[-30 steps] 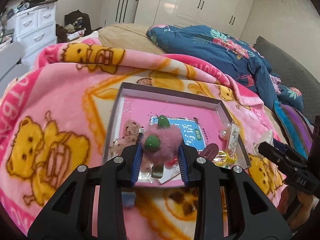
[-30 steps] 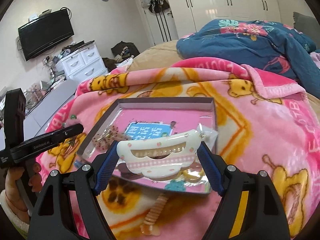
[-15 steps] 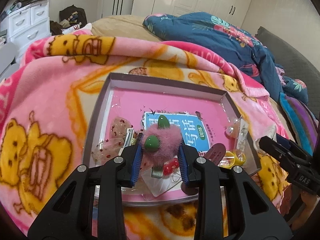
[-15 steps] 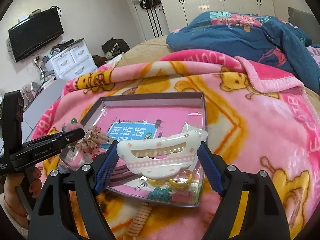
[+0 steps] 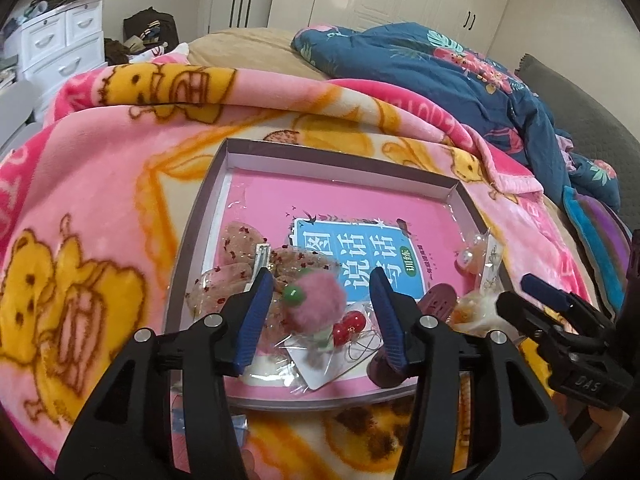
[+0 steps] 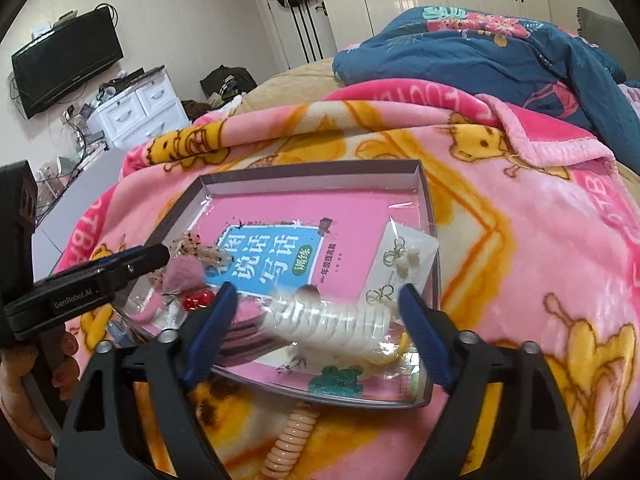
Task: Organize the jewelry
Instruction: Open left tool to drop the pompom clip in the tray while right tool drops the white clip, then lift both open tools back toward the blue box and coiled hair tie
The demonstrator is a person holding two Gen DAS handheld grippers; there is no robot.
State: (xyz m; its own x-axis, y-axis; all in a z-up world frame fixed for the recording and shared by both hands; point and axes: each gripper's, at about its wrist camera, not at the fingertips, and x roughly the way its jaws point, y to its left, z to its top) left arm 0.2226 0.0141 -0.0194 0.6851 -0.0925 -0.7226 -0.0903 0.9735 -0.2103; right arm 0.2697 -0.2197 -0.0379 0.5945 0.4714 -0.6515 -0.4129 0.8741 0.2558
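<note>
A shallow grey box (image 5: pixel 340 160) with a pink book in its bottom lies on the pink bear blanket. My left gripper (image 5: pixel 321 280) hangs over its near left part with jaws opening. A fluffy pink pompom clip (image 5: pixel 316 304) with a green bead lies loose between the pads, clear of the right one. My right gripper (image 6: pixel 318 294) hovers over the box's (image 6: pixel 312 170) near right part, jaws opening too. A white claw clip (image 6: pixel 328 320) shows blurred between its pads, apart from both. The left gripper (image 6: pixel 120 268) also shows in the right wrist view.
In the box lie sequined clear bows (image 5: pixel 240 272), red cherry earrings (image 5: pixel 348 324), a purple clip (image 5: pixel 438 300) and an earring card (image 6: pixel 400 264). A peach spiral hair tie (image 6: pixel 292 436) lies on the blanket in front of the box. A blue quilt (image 6: pixel 500 52) is heaped behind.
Both grippers have sunk a little towards the box and their jaws have spread. The pompom clip and the white claw clip have slipped out of their grips and dropped lower.
</note>
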